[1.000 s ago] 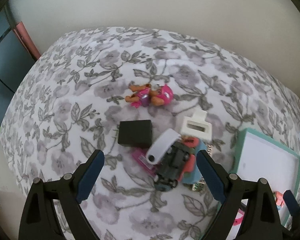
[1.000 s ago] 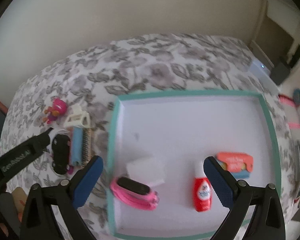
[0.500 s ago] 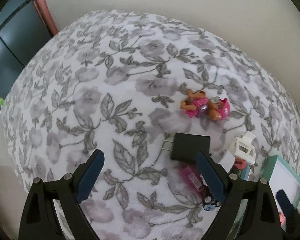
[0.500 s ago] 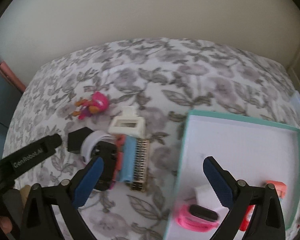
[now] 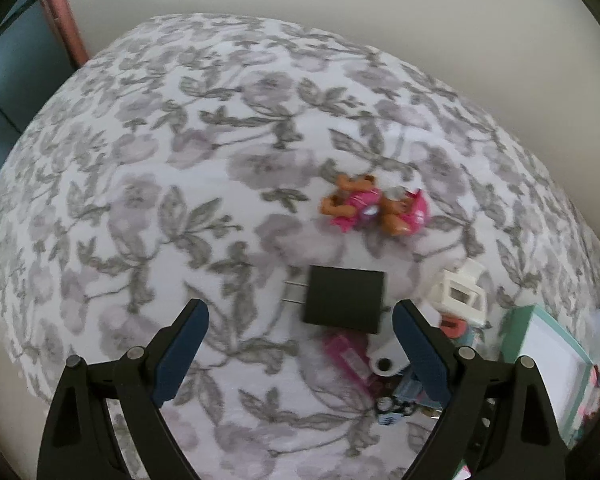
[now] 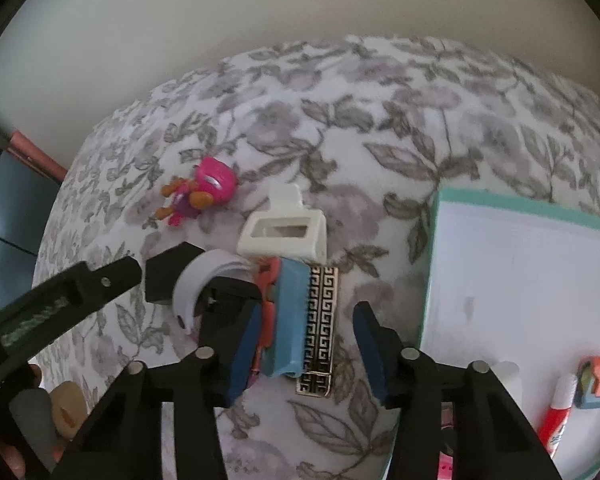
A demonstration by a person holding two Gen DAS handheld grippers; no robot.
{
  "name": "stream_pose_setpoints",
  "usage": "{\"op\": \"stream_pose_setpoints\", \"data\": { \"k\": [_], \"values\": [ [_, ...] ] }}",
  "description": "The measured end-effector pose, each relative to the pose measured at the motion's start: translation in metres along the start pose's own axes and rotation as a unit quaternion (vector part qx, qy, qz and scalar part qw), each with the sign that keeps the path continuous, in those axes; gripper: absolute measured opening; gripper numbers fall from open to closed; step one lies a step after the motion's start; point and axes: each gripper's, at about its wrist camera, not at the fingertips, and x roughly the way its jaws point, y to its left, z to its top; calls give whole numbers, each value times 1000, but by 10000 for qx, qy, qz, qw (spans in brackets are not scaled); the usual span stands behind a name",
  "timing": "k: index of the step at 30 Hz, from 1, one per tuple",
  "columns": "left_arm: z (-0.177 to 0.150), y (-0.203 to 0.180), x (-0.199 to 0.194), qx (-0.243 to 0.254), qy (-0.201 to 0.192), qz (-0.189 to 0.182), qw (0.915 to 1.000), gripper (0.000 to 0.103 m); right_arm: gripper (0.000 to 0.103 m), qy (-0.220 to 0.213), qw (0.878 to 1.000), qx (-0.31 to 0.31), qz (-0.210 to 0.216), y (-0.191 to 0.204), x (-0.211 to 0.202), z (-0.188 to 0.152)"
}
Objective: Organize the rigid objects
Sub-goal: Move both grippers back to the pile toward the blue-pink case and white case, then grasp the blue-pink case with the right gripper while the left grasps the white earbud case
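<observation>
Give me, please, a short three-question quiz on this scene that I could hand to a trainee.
1. True or false: the black charger lies inside the teal-rimmed tray.
2. What lies between the open fingers of the right gripper? A) the pink toy figure B) the blue block and patterned gold clip C) the red-and-white bottle
3. Fill in: the white hair claw rests on the ____ cloth.

Key: 1 false, it lies on the floral cloth; 2 B; 3 floral.

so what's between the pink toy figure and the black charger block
Nothing: only bare floral cloth separates the pink toy figure from the black charger block, clearest in the left wrist view.
</observation>
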Motion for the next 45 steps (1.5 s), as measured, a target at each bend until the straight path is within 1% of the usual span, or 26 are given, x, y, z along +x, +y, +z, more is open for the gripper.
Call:
{"op": "stream_pose_setpoints", "data": {
  "k": [2,4,8,10,13,15,18,19,23,25,27,29,31,33,38,40,45],
  "values": [
    [-1,-5,3,92,66,-116,9999,93,45,46,9999,89,127,-3,3,-1],
    [-3,-11,5,172,120,-262,9994,93,40,76,9994,178,270,-5,5,-1],
    [-5,-21,7,344,127,-308,9989,91,38,72,9995,145,284,-2,4,-2],
    [-7,-25,9,405,172,-356,9984,82,36,68,9995,112,298,0,3,-2],
    [-8,-27,10,436,170,-401,9981,80,33,66,9991,123,397,0,2,-1],
    [-9,-28,9,445,160,-419,9980,78,33,71,9990,133,424,-1,2,-1],
    [-9,-30,9,443,171,-610,9970,68,33,90,9987,185,457,-3,2,-2],
    [-9,-31,9,455,174,-646,9967,67,33,95,9986,200,474,-4,2,-2],
    [-9,-39,13,579,197,-672,9959,65,33,117,9981,311,522,-10,2,-3],
    [-10,-41,16,582,224,-757,9952,65,33,134,9975,365,589,-13,2,-3],
    [-10,-44,15,674,137,-702,9952,65,33,139,9973,379,607,-13,2,-3],
    [-10,-45,15,684,96,-721,9950,60,33,137,9973,387,614,-13,2,-3],
    [-9,-45,13,671,70,-794,9946,40,33,136,9972,392,617,-13,2,-3],
    [-9,-46,14,607,151,-1040,9926,30,33,138,9971,408,622,-13,2,-3],
    [-10,-49,14,667,142,-1038,9923,29,33,117,9975,386,587,-14,-2,-3],
    [-10,-48,13,631,127,-1042,9925,25,33,98,9975,389,589,-15,-4,-2],
    [-8,-39,11,439,107,-1026,9937,20,33,79,9975,328,616,-11,-6,0]
  ]
}}
